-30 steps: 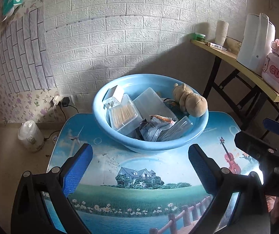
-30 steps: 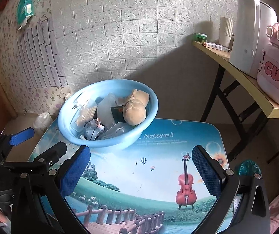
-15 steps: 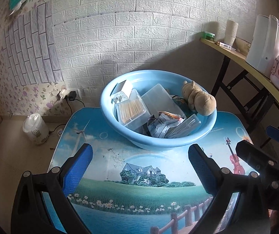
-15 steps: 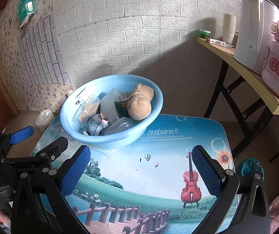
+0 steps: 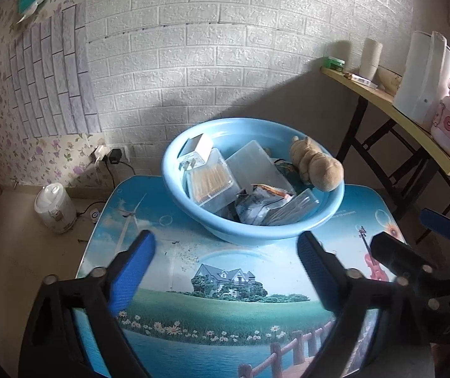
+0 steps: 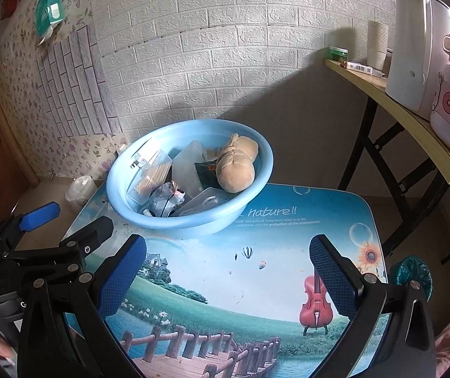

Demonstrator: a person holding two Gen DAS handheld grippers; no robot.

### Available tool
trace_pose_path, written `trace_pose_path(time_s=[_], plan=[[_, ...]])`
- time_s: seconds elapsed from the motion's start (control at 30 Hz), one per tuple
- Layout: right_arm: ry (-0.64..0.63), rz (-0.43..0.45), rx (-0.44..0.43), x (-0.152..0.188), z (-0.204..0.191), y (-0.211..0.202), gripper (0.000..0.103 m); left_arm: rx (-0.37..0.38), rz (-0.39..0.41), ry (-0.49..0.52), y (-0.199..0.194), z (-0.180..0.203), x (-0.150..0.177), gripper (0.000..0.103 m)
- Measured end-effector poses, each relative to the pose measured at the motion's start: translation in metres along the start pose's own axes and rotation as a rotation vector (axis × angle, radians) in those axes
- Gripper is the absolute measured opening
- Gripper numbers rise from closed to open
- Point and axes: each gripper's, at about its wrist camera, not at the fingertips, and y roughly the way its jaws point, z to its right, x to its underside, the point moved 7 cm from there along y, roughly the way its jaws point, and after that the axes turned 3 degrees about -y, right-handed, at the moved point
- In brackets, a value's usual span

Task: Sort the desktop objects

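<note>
We see the counter (image 5: 168,271) first – a low top w/ a printed landscape: house, meadow, violin, "nature!!" lettering. At its far edge sits a light-blue basin (image 5: 256,233), round, glossy, heaped w/ desktop stuff. Biggest thing in it is a tan plush toy (image 6: 236,165), leaning on the right-hand rim. Next a frosted plastic box (image 5: 258,167), then a clear box of cotton swabs (image 5: 209,179), a white charger plug (image 5: 198,151) at the back-left, and crumpled snack wrappers (image 5: 261,204) toward the front.

Our left gripper (image 5: 226,253) hangs over the counter near the basin – fingers spread wide, holding nothing. Right gripper (image 6: 228,260) same: fingers wide apart, nothing between them.
</note>
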Motion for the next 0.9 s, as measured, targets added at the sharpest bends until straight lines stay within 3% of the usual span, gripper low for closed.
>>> trace_pose_path(time_s=[0.23,0.3,0.4,0.5,0.63,0.9], plan=[[-0.007,-0.006,0.01,0.001,0.001,0.0,0.102,0.029,-0.026,0.0,0.004,0.003,0.003,0.084],[-0.025,-0.004,0.011,0.0,0.0,-0.001,0.102,0.032,-0.025,-0.002,0.004,0.001,0.003,0.095],[-0.023,-0.004,0.016,0.001,0.003,-0.003,0.102,0.034,-0.011,-0.01,0.001,-0.003,0.0,0.103],[-0.017,-0.009,0.027,0.002,0.009,-0.002,0.102,0.042,-0.006,-0.028,-0.001,-0.009,-0.003,0.103],[0.029,-0.001,-0.044,0.002,0.012,0.0,0.102,0.055,-0.015,-0.023,-0.002,-0.013,-0.003,0.103],[0.019,0.02,0.003,0.001,0.017,0.0,0.102,0.032,-0.027,-0.022,0.0,-0.014,0.001,0.103]])
